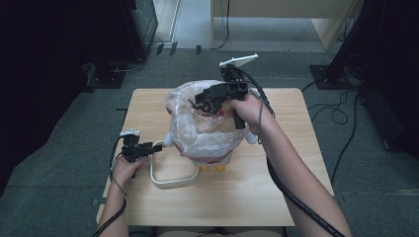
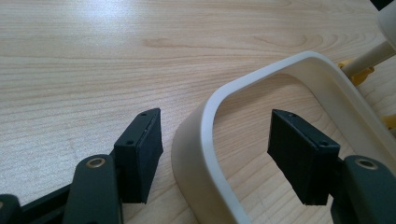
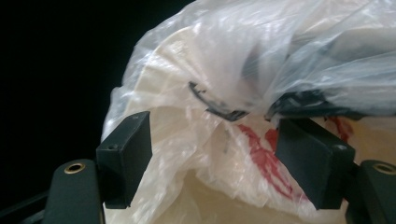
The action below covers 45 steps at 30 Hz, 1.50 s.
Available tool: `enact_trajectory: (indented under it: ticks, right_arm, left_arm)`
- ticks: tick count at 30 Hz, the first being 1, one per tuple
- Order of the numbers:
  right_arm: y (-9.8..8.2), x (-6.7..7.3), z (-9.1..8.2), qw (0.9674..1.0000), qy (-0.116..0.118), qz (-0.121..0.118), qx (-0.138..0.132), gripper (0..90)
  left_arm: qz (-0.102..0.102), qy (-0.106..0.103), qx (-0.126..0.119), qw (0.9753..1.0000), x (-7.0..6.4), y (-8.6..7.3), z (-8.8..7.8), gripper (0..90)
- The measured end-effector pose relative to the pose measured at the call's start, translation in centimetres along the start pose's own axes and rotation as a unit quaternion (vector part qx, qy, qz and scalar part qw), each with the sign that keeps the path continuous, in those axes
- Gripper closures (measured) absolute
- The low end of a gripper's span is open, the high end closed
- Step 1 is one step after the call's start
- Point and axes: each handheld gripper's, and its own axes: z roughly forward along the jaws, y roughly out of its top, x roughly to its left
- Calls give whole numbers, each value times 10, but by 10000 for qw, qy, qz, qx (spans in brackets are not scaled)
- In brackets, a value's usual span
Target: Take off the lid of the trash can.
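Note:
A cream bucket [image 1: 213, 159] with red print and yellow feet lies in the middle of the wooden table [image 1: 276, 182]. A clear plastic bag [image 1: 190, 131] covers its mouth and bulges upward. The bucket's cream loop handle [image 1: 170, 181] rests flat on the table toward the near left. My left gripper [image 1: 149, 148] is open, with one side of the handle [image 2: 205, 121] between its jaws and a gap at each pad. My right gripper [image 1: 201, 101] hovers over the top of the bag, also open. Loose film of the bag [image 3: 196, 140] hangs between its jaws, which stand wide apart.
Black cables [image 1: 341, 113] lie on the grey carpet to the right of the table. Dark equipment stands [image 1: 346, 54] sit at the back right and back left. A pale wooden desk [image 1: 281, 15] stands behind the table. The table's right half and near edge are bare wood.

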Motion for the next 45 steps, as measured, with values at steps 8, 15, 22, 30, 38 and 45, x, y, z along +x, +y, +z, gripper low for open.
enact_trajectory:
  ticks: [8,15,22,30,38,45]
  right_arm:
    - [0,-2,-15,9999,-71,-88,-45,272]
    - [-3,-9,-32,9998,-41,-92,-145,272]
    - [-8,-10,-52,9993,-50,-327,-172,271]
    - [-14,-20,-69,9992,-77,-339,-219,271]
    - [-17,-31,-91,9988,-106,-301,-376,271]
    - [-21,-44,-107,9983,-173,-274,-489,270]
  left_arm:
    - [10,1,17,10000,0,0,0,356]
    - [-30,17,41,10000,0,0,1,355]
    - [-37,40,38,10000,1,0,0,352]
    - [-24,44,40,10000,0,0,0,352]
    - [-6,54,39,10000,1,-1,-1,352]
    - [5,62,40,10000,1,-1,0,352]
